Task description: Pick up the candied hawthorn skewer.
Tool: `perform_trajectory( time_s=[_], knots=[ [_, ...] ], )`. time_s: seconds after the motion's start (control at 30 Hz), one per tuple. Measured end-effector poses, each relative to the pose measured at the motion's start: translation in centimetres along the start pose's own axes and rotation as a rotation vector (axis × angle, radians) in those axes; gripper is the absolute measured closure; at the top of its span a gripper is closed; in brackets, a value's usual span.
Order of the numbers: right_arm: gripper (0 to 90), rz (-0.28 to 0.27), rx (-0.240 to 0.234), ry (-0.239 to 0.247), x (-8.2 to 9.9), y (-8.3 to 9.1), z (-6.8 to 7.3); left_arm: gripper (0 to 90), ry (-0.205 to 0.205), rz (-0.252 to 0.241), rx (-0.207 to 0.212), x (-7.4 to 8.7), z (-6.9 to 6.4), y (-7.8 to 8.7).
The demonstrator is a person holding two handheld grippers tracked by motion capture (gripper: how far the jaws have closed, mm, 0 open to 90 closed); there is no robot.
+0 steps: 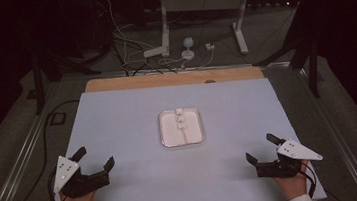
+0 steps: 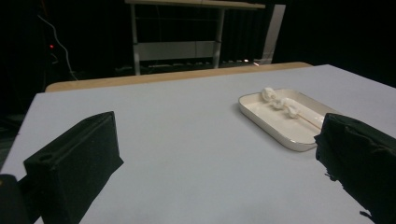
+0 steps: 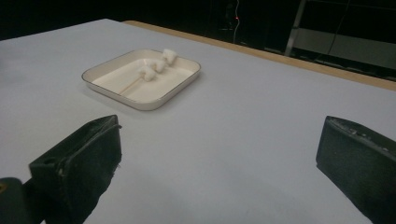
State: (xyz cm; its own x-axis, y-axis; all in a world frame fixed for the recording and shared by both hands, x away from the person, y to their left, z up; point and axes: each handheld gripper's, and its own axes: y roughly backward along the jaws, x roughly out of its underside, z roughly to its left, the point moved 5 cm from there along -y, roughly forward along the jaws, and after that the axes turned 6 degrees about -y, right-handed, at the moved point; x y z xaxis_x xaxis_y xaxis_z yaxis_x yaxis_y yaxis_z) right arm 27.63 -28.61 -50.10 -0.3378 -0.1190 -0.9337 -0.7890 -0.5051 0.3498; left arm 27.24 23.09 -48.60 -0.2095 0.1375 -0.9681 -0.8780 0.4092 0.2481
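A white rounded tray lies at the middle of the pale table. On it rests a thin wooden skewer with three white marshmallow pieces threaded near its far end. My left gripper rests near the front left of the table, open, nothing between its jaws. At the front right my right gripper is likewise open and empty. The left gripper view has the tray ahead to the right with the marshmallows. In the right gripper view the tray sits ahead to the left, marshmallows on it.
The table's far edge is a wooden strip. Beyond it, on the dark floor, stand a white frame, cables and a small white lamp-like object. Metal rails run along both sides of the table.
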Motion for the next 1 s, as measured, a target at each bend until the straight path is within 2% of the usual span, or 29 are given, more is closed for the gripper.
perform_trajectory(
  time_s=[0.13,0.33,0.5,0.63,0.77,1.0],
  knots=[
    [0.3,-0.002,0.007,-0.007,0.1,-0.1,-0.2,0.5,0.015,0.002,0.009,-0.3,-0.2,0.1],
    [0.3,-0.002,0.014,-0.023,0.1,-0.3,-0.3,0.5,0.011,0.008,-0.009,-0.9,-0.5,0.2],
    [0.3,0.002,0.015,-0.022,0.2,-0.4,-0.1,0.5,0.025,0.004,-0.004,-1.7,-0.7,-0.1],
    [0.3,0.004,0.019,-0.012,0.2,-0.5,0.0,0.8,0.001,0.014,-0.014,-2.5,-1.2,-0.4],
    [0.3,0.003,0.023,-0.012,0.2,-0.5,0.0,0.8,0.000,0.008,-0.013,-3.3,-1.6,-0.9],
    [0.3,0.007,0.028,-0.009,0.3,-0.5,0.1,0.8,-0.003,0.010,0.016,-4.4,-2.6,-2.5]
  ],
)
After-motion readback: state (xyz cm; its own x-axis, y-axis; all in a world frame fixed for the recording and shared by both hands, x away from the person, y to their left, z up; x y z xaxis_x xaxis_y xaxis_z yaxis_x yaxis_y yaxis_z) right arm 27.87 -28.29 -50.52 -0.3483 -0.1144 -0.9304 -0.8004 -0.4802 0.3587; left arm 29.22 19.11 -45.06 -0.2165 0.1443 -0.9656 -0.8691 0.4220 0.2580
